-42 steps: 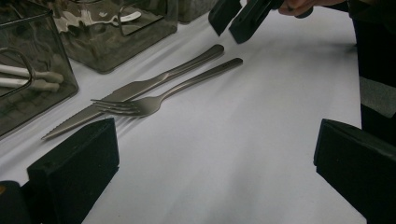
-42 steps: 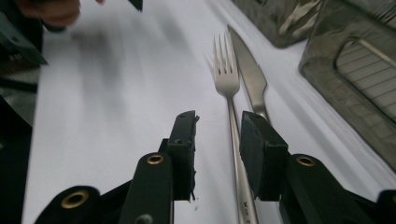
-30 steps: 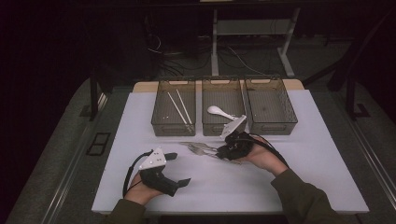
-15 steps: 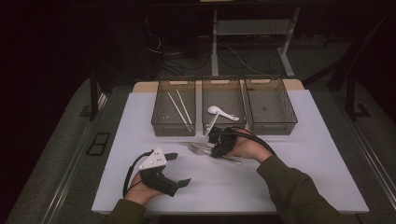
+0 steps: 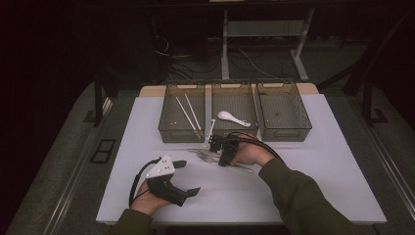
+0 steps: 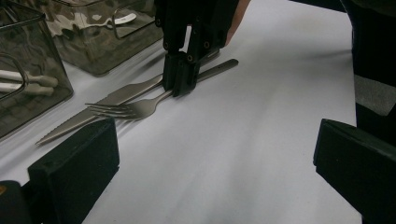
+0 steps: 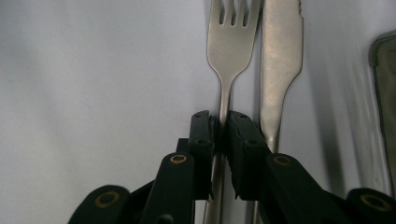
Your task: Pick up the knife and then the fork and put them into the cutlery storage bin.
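Fork (image 7: 229,56) on table (image 5: 318,161) beside knife (image 7: 280,60): right gripper (image 7: 222,122) nipping its handle; left gripper (image 6: 210,172) wide open, empty.

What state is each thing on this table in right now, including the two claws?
Fork: flat on the table, handle pinched.
Knife: flat beside the fork, not gripped.
Right claw: jaws have just been closing, now shut on the fork's handle.
Left claw: open, nothing in it.
Left bin: holds white chopsticks.
Middle bin: holds a white spoon.
Right bin: looks empty.
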The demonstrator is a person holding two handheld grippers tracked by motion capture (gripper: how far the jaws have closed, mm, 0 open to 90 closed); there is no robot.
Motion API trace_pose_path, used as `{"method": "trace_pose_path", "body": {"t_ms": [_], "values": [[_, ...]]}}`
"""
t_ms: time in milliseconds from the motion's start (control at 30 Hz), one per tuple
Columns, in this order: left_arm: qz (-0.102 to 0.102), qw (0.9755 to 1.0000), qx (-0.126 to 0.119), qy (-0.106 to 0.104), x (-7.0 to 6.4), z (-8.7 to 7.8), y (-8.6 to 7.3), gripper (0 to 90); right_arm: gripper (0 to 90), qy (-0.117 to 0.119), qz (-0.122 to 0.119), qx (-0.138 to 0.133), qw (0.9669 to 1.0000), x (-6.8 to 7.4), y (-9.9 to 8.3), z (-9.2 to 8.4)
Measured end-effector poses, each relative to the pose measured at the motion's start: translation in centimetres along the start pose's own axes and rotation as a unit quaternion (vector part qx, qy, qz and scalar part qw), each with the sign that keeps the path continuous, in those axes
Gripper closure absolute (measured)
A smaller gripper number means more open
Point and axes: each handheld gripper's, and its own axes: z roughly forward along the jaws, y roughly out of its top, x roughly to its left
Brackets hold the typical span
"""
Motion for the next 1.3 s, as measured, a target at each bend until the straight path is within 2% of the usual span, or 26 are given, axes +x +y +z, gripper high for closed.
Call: {"method": "trace_pose_path", "body": {"t_ms": [167, 467, 600, 633, 767, 867, 933, 967, 1100, 1300], "values": [[0.002, 1.0, 0.001, 0.0, 0.0, 0.0, 0.0, 0.0, 83.9, 0.0, 0.005, 0.014, 0.9999, -0.2, 0.4, 0.1], [0.0, 1.0, 0.0, 0.0, 0.0, 0.0, 0.0, 0.0, 85.2, -0.004, 0.007, 0.01, 0.9999, 0.0, 0.3, 0.0], [-0.001, 1.0, -0.001, 0.001, 0.0, -0.1, 0.0, 0.0, 85.2, 0.007, 0.018, -0.011, 0.9998, -0.3, -0.5, -0.3], [0.004, 1.0, 0.001, 0.001, 0.1, -0.1, 0.0, 0.0, 85.3, 0.011, 0.021, -0.017, 0.9996, -0.3, -0.7, -0.5], [0.005, 1.0, 0.002, 0.001, 0.1, -0.1, 0.0, 0.0, 85.3, 0.02, 0.033, -0.057, 0.9976, -0.4, -2.0, -1.1], [0.003, 1.0, 0.003, 0.002, 0.2, -0.1, 0.0, 0.0, 85.3, 0.024, 0.045, -0.087, 0.9949, -0.4, -3.0, -1.7], [0.002, 1.0, 0.003, 0.003, 0.2, -0.1, 0.0, 0.0, 85.2, 0.024, 0.037, -0.114, 0.9925, -0.3, -3.8, -2.1], [0.001, 1.0, 0.002, 0.002, 0.2, -0.1, -0.1, 0.0, 85.3, 0.031, 0.043, -0.129, 0.9903, -0.2, -4.2, -2.3], [-0.001, 1.0, 0.003, 0.003, 0.2, -0.1, -0.1, 0.0, 85.3, 0.022, 0.045, -0.164, 0.9851, -0.2, -5.6, -3.0], [-0.003, 1.0, 0.004, 0.006, 0.2, -0.1, -0.1, 0.0, 85.3, 0.015, 0.06, -0.217, 0.9743, 0.0, -7.6, -4.0]]}}
